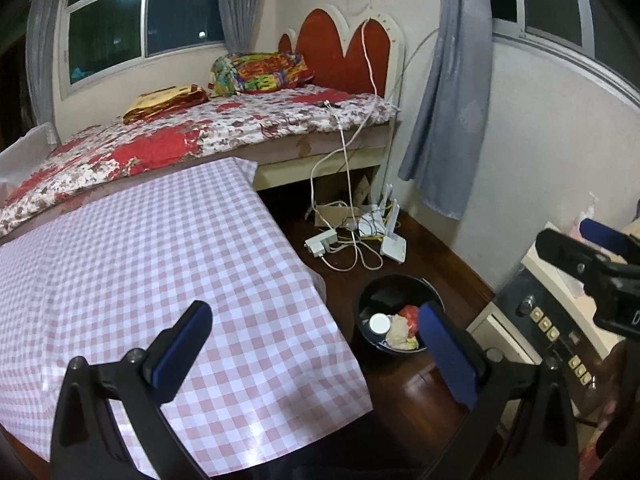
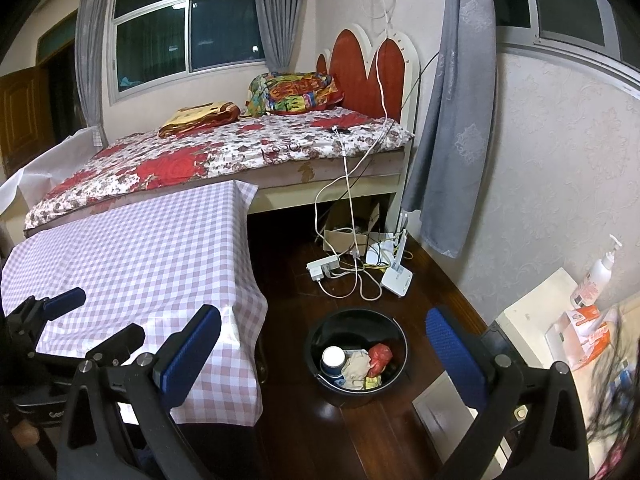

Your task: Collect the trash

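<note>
Low at frame centre, round black plastic bin sits beside checked-cloth table, within drop reach; left gripper and right gripper fingers wide, empty.

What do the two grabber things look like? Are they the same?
Yes, they match. The left tool and the right tool are both black frames that fork into two long fingers, each faced with a flat blue pad. Round silver screws sit at the joints. No sleeves or cables show on them.
</note>
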Tool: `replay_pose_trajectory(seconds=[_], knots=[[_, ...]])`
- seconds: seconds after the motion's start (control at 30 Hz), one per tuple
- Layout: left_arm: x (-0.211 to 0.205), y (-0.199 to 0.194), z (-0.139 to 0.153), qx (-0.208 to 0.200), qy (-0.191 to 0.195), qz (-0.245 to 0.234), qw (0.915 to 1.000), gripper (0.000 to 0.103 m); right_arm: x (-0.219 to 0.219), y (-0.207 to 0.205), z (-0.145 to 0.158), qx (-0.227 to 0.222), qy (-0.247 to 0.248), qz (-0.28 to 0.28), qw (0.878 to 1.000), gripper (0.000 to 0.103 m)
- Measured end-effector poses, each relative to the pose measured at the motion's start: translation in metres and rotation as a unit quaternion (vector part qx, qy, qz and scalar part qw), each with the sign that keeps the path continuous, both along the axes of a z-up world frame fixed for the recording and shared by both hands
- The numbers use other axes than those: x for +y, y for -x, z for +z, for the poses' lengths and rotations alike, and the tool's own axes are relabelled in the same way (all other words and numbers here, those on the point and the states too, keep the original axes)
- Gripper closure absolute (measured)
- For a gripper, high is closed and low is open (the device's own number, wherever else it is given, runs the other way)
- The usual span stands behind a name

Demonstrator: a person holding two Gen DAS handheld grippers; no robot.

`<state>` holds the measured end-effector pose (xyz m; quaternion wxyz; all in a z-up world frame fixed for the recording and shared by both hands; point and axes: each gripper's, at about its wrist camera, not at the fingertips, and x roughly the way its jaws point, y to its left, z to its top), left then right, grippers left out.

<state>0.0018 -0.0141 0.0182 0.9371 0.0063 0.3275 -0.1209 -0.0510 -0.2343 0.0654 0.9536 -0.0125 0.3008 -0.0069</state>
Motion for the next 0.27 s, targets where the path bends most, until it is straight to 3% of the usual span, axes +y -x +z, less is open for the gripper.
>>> replay_pose_trajectory(seconds=[0.2, 0.27], knots=[[-0.0041, 0.0014, -0.0021, 0.014, 0.011, -0.023, 0.9996, 0.000, -0.0024, -0.0006, 0.0021, -0.002, -0.002, -0.002, 1.000, 0.000], [-0.0035, 0.0021, -0.0028, 0.023, 0.032, -0.031, 0.9987, 0.000, -0.0024, -0.0004, 0.0015, -0.001, -0.002, -0.002, 1.000, 0.000]])
